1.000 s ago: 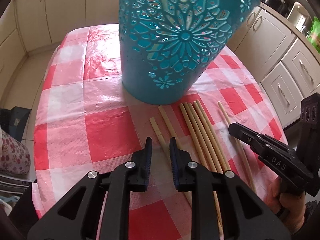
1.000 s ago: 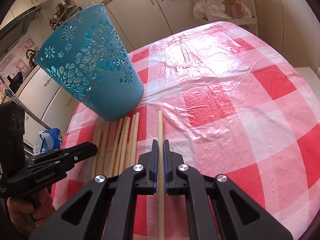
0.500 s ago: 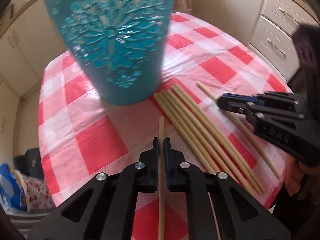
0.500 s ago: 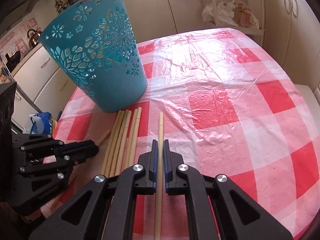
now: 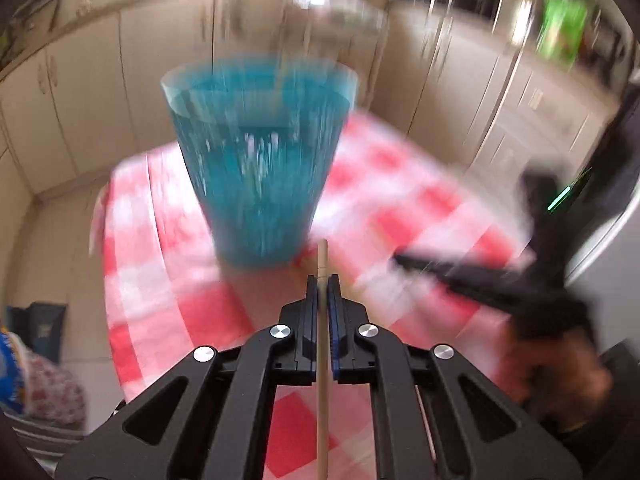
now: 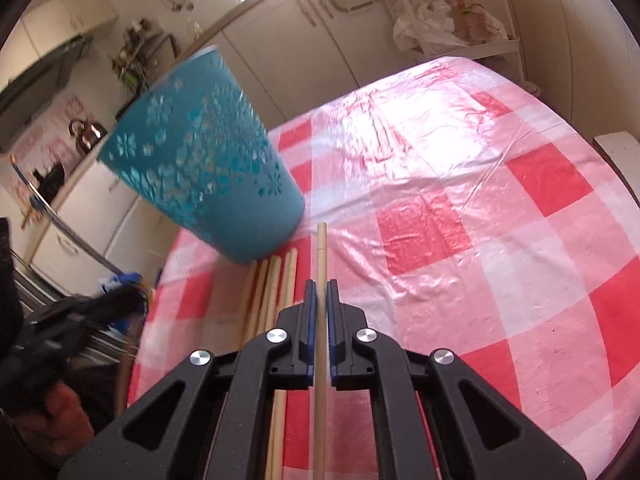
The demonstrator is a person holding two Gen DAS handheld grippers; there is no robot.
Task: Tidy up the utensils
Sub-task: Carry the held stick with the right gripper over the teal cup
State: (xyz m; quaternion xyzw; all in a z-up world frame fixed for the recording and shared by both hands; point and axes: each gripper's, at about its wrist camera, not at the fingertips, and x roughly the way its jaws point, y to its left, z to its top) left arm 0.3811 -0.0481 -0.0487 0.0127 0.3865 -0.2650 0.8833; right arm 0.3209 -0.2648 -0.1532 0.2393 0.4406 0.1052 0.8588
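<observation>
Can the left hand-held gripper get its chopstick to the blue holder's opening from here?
Probably yes. The left hand-held gripper is clamped on a chopstick, and nothing stands between it and the blue holder. The open rim sits higher, so it needs lifting first. The view is motion-blurred.

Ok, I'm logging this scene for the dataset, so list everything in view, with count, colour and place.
basket: one, teal, cut-out flowers, on the table's far left.
tablecloth: one, red and white check, glossy, covering the table.
loose chopsticks: about four, pale wood, side by side below the basket.
right-held chopstick: one, pale wood, pointing forward.
left-held chopstick: one, pale wood, pointing at the basket.
cabinets: several, cream, behind the table.
kettle: one, metallic, on the far-left counter.
left gripper: black, shut on its chopstick.
right gripper: black, shut on its chopstick.
</observation>
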